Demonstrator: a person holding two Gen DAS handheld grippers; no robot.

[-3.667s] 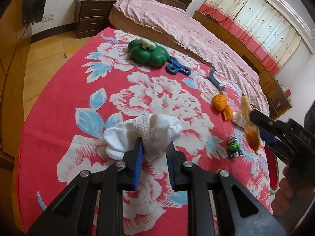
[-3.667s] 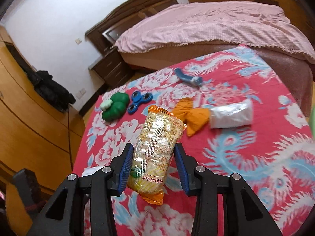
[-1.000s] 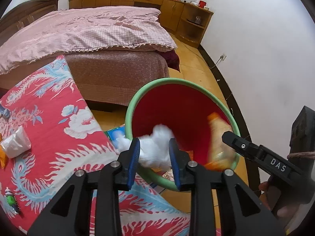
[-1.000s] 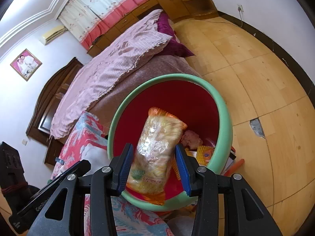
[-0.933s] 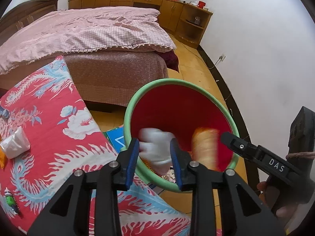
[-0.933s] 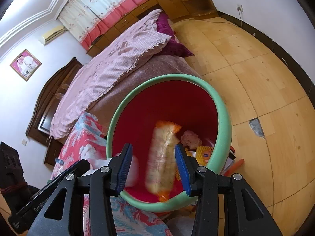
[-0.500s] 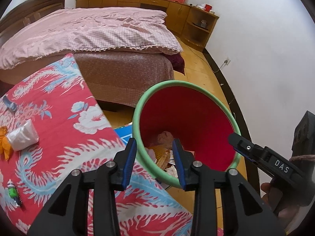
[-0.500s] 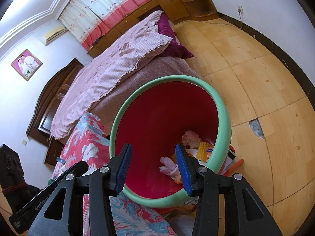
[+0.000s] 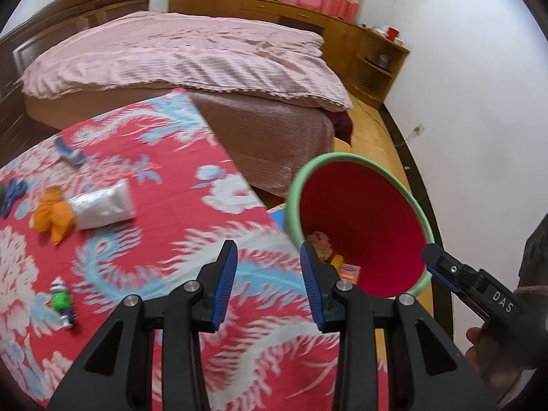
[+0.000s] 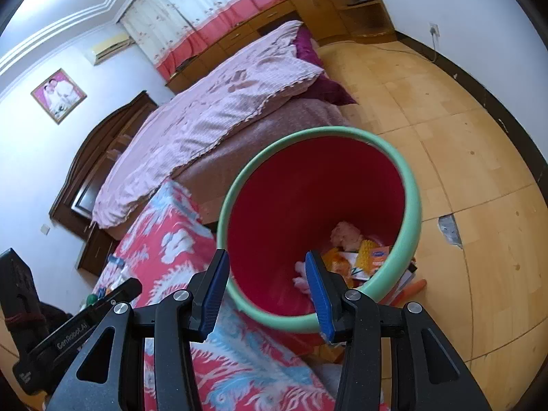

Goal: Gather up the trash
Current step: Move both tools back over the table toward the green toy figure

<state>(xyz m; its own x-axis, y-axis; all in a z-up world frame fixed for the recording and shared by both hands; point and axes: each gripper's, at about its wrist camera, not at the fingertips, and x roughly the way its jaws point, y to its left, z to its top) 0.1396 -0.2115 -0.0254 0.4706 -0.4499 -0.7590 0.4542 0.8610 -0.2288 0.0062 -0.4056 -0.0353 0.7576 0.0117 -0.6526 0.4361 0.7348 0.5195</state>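
Both the white cloth and the snack packet have dropped into the red, green-rimmed bin [image 10: 407, 185]; left gripper [image 9: 269, 284] and right gripper [image 10: 267, 291] jaws stand apart, empty.

Desk cloth [image 9: 144, 178]: red with white and light-blue floral swirls. Bin [image 10: 409, 205]: mint-green rim, deep red inside; contents pink, orange, yellow, bits of white. On the desk: orange wrapper [image 9: 51, 214], clear-whitish bag [image 9: 102, 205], blue toy [image 9: 70, 152], small figure [image 9: 61, 299] green with striped white parts. Left claw [image 9: 267, 281] and right claw [image 10: 267, 287]: black frames, blue pads. Bed cover [image 9: 178, 58]: pale pink check. Curtains [image 10: 212, 3]: white with red band. Floor [image 10: 455, 137]: yellowish wood.
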